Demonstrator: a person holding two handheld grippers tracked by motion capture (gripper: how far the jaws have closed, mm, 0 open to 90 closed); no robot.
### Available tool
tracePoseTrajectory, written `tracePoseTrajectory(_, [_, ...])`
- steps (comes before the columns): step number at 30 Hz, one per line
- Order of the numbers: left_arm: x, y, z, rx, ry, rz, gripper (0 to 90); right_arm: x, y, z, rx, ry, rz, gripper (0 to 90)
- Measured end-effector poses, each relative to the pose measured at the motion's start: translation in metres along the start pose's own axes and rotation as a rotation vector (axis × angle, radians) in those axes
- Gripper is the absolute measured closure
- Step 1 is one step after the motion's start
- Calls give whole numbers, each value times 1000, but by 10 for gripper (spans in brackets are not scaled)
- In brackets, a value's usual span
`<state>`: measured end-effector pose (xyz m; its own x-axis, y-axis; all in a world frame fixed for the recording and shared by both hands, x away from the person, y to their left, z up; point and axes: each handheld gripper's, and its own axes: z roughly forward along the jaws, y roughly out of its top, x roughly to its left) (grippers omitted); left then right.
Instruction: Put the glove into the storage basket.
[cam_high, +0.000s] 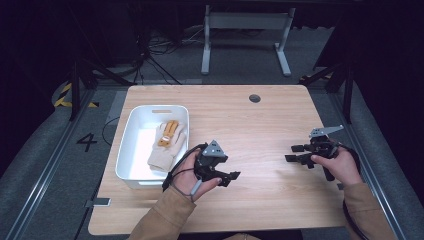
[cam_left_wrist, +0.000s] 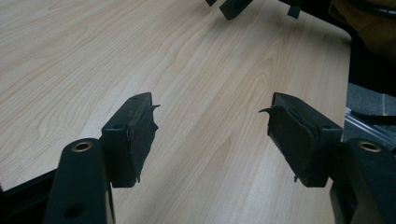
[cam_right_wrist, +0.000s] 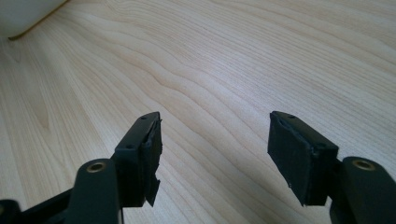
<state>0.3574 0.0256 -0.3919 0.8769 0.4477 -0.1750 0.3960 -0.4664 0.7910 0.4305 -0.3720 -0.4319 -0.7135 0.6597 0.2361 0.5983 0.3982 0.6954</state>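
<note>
Gloves (cam_high: 166, 145): knit, cream-tan | tub (cam_high: 131, 132): white plastic, rectangular | table (cam_high: 260, 135): pale woodgrain

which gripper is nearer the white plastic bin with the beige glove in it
Left. The left gripper is just beside the white plastic bin, off its near right corner; the right gripper is far across the wooden table, near its right edge.

One legible mark is present: a black numeral "4" (cam_high: 87, 142) painted on the grey floor (cam_high: 45, 165) left of the table. Yellow-and-black hazard striping (cam_high: 64, 96) lies on the floor farther back. No other text is readable.
</note>
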Motion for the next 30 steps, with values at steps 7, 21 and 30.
tracePoseTrajectory(7, [-1,-20,16,40,-18,-5,341,0,0,1,1,4,-3,359])
tracePoseTrajectory(21, [-4,-44,34,101,-20,86,355,3,-1,5,6,10,-7,359])
tracePoseTrajectory(30, [-6,-48,35,108,-17,89,345,8,0,15,36,18,-36,359])
